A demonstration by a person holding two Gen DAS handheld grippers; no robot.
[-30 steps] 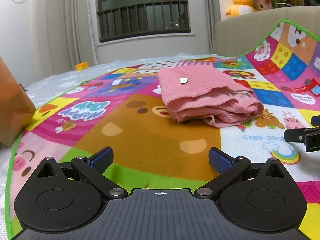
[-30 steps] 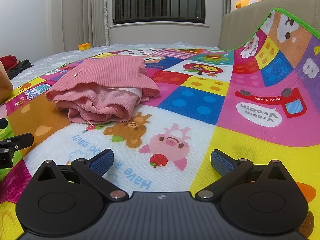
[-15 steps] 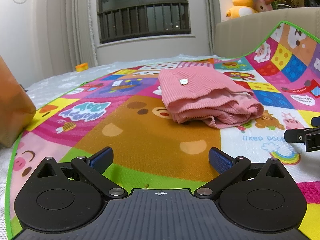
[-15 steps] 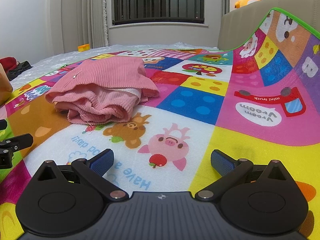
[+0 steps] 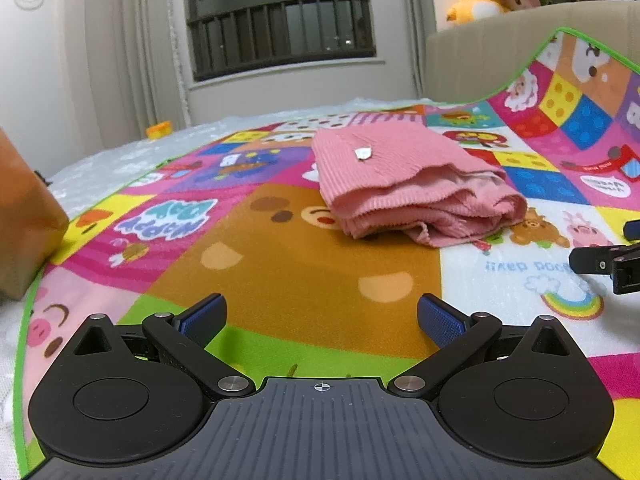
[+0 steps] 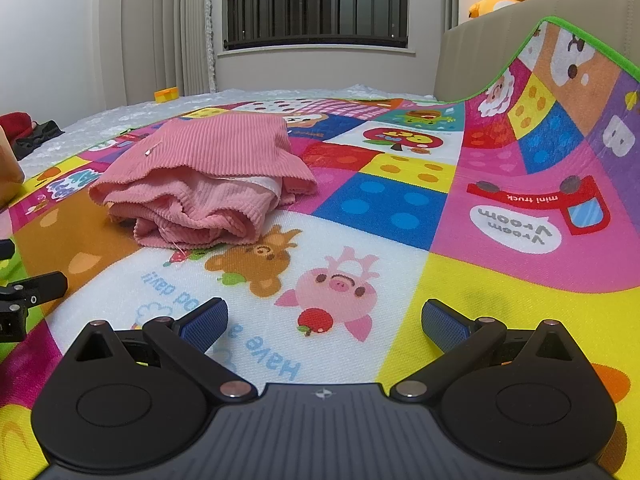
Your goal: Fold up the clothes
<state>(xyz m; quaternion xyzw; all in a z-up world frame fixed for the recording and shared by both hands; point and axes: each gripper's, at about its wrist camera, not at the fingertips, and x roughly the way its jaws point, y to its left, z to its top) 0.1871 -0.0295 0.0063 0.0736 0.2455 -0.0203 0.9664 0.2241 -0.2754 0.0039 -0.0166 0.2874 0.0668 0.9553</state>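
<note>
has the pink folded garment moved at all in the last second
No. In the left wrist view the pink garment lies on the same brown bear patch of the play mat as before, its near edge beside the bear's cheek. Both grippers stay apart from it.

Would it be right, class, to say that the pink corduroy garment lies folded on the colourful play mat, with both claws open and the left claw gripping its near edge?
Not quite. The left claw grips nothing: in the left wrist view it sits open and empty over the play mat, well short of the pink corduroy garment. The rest stands: the garment lies folded, and the right claw is open too.
</note>
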